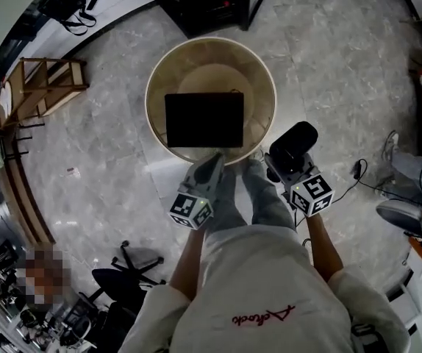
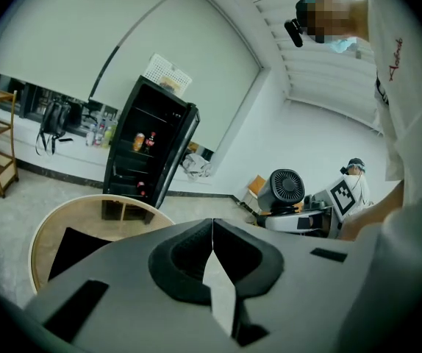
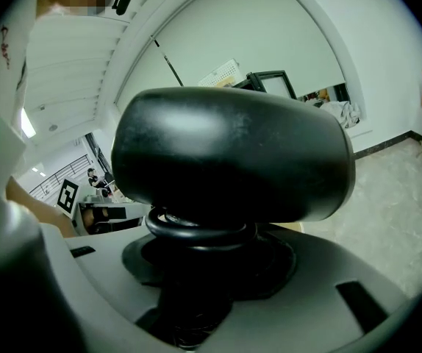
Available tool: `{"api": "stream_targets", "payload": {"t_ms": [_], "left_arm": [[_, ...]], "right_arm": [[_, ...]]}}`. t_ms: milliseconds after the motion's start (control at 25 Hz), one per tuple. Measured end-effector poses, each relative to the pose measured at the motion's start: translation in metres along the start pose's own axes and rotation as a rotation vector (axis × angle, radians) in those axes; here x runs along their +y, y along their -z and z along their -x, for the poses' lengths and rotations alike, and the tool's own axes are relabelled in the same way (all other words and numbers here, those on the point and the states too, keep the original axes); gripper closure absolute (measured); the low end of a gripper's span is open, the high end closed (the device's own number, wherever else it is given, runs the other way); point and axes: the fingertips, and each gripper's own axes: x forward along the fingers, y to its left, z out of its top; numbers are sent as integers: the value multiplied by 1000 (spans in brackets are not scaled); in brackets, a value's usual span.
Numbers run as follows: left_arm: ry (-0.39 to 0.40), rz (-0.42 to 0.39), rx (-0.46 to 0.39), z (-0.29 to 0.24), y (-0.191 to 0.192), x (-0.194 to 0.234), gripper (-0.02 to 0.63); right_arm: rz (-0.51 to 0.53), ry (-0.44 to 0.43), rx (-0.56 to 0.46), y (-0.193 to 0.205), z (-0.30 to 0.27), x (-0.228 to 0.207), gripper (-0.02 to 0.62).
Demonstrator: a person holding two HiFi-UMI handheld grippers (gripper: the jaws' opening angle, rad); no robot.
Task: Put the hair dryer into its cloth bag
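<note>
A flat black cloth bag (image 1: 204,120) lies on the round wooden table (image 1: 163,65). My left gripper (image 1: 212,164) is shut and empty, its tips just short of the bag's near edge. In the left gripper view its jaws (image 2: 212,234) meet with nothing between them, and the bag (image 2: 75,250) shows low on the left. My right gripper (image 1: 281,164) is shut on the handle of the black hair dryer (image 1: 293,145), held beside the table's right edge. In the right gripper view the hair dryer (image 3: 233,157) fills most of the frame above the gripper (image 3: 204,252) and hides the table.
A black glass-door cabinet (image 2: 148,149) stands beyond the table. A wooden shelf (image 1: 42,87) is at the left, an office chair base (image 1: 126,271) at the lower left. A cable (image 1: 358,173) and more equipment (image 1: 409,215) lie on the floor at the right. My own legs (image 1: 259,197) stand against the table.
</note>
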Motion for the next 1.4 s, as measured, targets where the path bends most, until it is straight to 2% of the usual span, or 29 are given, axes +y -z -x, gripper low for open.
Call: {"api": "stream_targets", "payload": {"t_ms": [280, 640, 1000, 1200, 1400], "left_arm": [[9, 30, 85, -17, 47, 21, 575], [33, 44, 145, -29, 75, 28, 575], [47, 40, 159, -41, 93, 40, 575], [48, 31, 175, -60, 117, 55, 574], [49, 6, 231, -90, 152, 76, 574]], "right_arm": [[-73, 6, 52, 50, -18, -18, 394], [-93, 11, 78, 76, -25, -30, 394], [-64, -14, 102, 84, -42, -38, 394], [-38, -49, 143, 106, -58, -48, 394], [-37, -81, 171, 132, -75, -63, 394]]}}
